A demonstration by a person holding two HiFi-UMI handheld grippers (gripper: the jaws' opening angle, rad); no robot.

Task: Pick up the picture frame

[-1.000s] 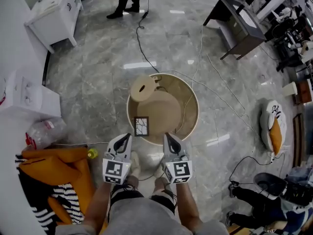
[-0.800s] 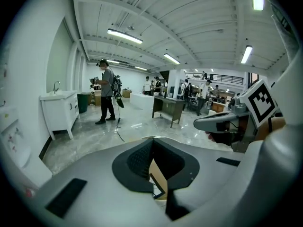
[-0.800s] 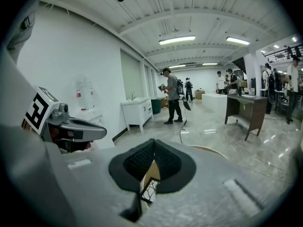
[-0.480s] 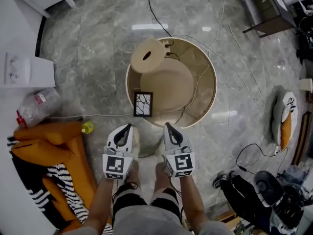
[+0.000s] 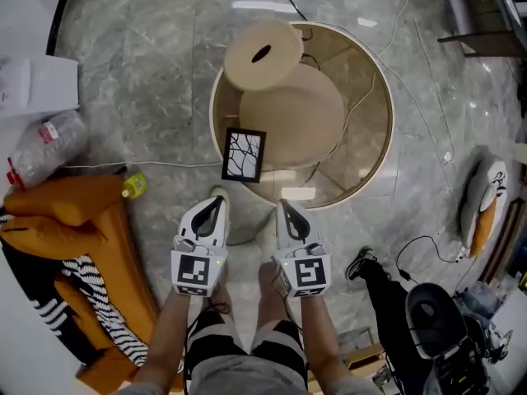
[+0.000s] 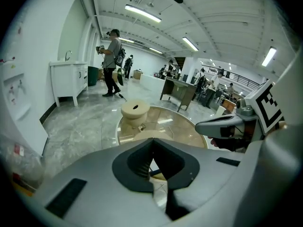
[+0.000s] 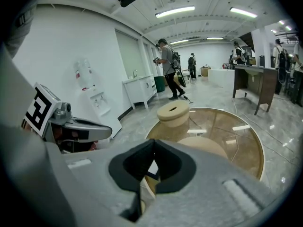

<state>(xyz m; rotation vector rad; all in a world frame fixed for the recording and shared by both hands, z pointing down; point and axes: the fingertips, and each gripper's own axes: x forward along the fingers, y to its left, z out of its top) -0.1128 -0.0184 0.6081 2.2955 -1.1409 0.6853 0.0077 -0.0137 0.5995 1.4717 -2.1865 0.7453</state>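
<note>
The picture frame [image 5: 244,155], black-edged with a white cracked-line pattern, lies on the near left rim of the round glass table [image 5: 380,113]. Both grippers hover side by side over the floor just short of the table, pointing at it. My left gripper [image 5: 216,203] is shut and empty, its tips a little below and left of the frame. To the frame's lower right, my right gripper [image 5: 285,207] is also shut and empty. In the left gripper view the jaws [image 6: 152,143] meet, with the right gripper [image 6: 227,124] beside them. The right gripper view shows closed jaws [image 7: 152,143] too.
A beige round stool [image 5: 263,54] stands on the table's far left rim, and a beige cushion [image 5: 292,115] lies under the glass. Orange and striped cloth [image 5: 74,220], a plastic bag [image 5: 45,146] and a white box [image 5: 37,81] lie left. Cables, a plush toy [image 5: 484,200] and a black bag [image 5: 436,327] lie right.
Both grippers have come down together, still shut and empty. The table and the picture frame now look larger and nearer in the head view.
</note>
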